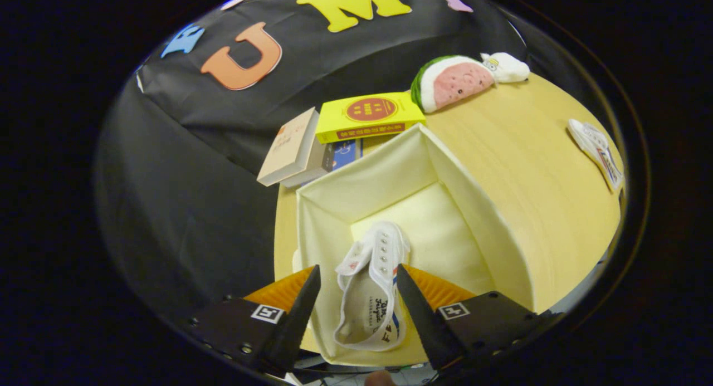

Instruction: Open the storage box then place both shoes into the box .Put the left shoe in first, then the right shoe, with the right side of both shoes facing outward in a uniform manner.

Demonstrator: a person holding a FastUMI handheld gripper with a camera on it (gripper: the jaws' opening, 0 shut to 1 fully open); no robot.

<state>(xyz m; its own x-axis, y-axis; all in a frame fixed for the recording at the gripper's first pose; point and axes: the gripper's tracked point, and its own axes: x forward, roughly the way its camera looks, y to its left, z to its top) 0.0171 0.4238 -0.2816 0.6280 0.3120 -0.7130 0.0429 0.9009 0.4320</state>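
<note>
A cream fabric storage box (479, 219) stands open on the wooden table. One white canvas shoe (370, 297) is inside it by the near left wall, toe pointing toward the box floor and its opening facing me. My gripper (356, 268) hangs over the box's near edge with the shoe between its fingers. The right finger meets the shoe's side, while a strip of box wall shows between the left finger and the shoe, so the gripper is open. The other white shoe (597, 152) lies on the table far off to the right, near the table's edge.
Behind the box lie a yellow book (367, 116) on a stack and a beige book (289, 146) beside it. A watermelon plush (454, 82) and a small white plush (506, 67) sit at the back. Bare tabletop (529, 152) stretches between the box and the far shoe.
</note>
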